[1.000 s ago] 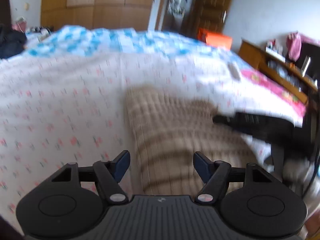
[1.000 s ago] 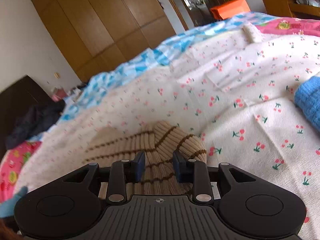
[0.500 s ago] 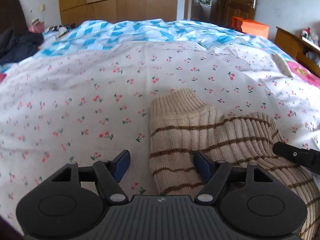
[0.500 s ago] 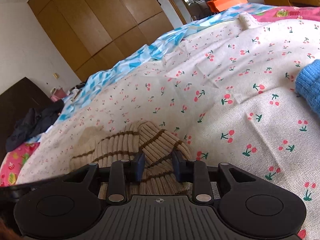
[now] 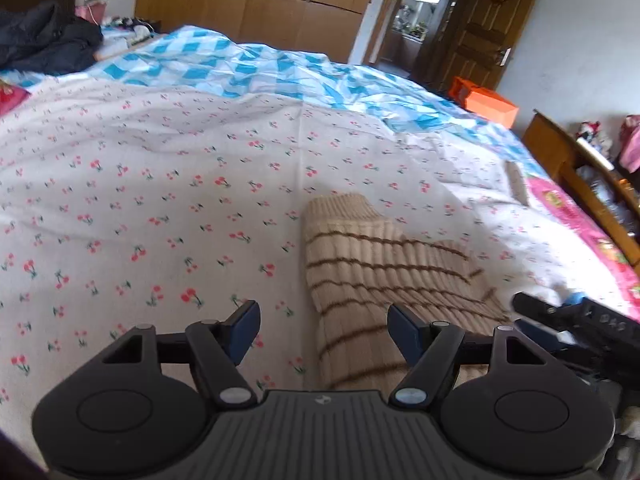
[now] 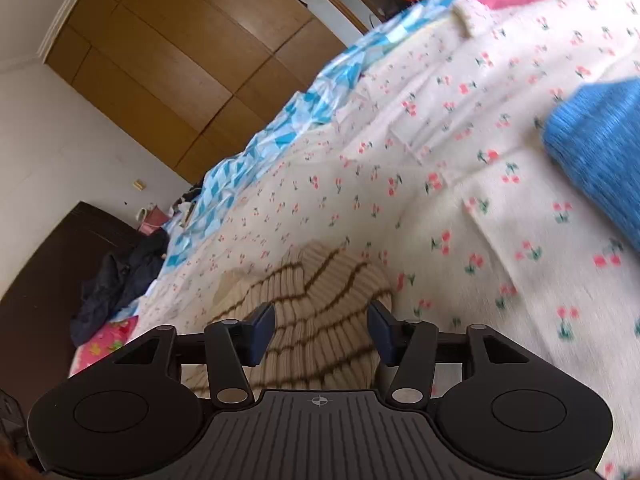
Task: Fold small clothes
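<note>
A beige ribbed knit garment with brown stripes (image 5: 372, 280) lies folded on the cherry-print bedsheet (image 5: 160, 200). My left gripper (image 5: 324, 326) hovers open over its near left edge, the pads apart from the cloth. In the right wrist view the same garment (image 6: 316, 304) lies between the jaws of my right gripper (image 6: 322, 330), which are opening; the pads stand off the knit on both sides. The right gripper's black body (image 5: 580, 320) shows at the right edge of the left wrist view.
A blue knit piece (image 6: 600, 148) lies on the sheet to the right. A blue-and-white checked quilt (image 5: 260, 68) covers the far side of the bed. Dark clothes (image 5: 44, 40) are heaped far left. A wooden cabinet (image 5: 580, 176) stands at the right.
My right gripper has let go of the beige garment: its jaws, shut on the folded edge before, now stand wide. The left gripper stayed open and shifted left, so the garment lies further right in its view.
</note>
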A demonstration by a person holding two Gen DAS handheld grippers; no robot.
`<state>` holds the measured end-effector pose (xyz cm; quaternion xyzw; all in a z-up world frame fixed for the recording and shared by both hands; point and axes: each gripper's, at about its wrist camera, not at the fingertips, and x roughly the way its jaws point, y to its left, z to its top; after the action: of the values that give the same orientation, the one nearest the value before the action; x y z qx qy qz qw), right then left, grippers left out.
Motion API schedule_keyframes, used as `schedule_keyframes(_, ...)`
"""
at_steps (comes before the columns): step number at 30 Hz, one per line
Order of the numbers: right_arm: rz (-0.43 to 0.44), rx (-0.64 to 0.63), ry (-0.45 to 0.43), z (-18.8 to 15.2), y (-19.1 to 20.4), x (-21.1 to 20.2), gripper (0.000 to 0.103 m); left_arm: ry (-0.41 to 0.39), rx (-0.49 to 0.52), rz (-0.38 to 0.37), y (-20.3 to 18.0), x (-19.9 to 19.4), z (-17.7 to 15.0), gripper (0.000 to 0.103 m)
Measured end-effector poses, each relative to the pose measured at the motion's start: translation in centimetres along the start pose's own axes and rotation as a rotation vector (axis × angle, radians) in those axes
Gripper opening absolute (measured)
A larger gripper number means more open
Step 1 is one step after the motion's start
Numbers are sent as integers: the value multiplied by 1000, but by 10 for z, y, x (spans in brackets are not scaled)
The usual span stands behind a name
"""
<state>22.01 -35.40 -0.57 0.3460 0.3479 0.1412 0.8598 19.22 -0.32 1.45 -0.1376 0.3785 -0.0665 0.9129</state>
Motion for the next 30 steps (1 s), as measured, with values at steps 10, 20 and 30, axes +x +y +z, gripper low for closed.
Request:
schedule_keyframes(10, -72, -9, 78, -24, -4, -1, 57, 76, -8, -93, 8, 31, -21, 84)
schedule_keyframes(20, -2, 61, 120, -15, -15, -2, 59, 86, -28, -149, 22, 9, -21, 83)
schedule_keyframes(30, 88, 118, 234, -9, -24, 21, 59, 163, -32, -240, 16, 36, -17, 82)
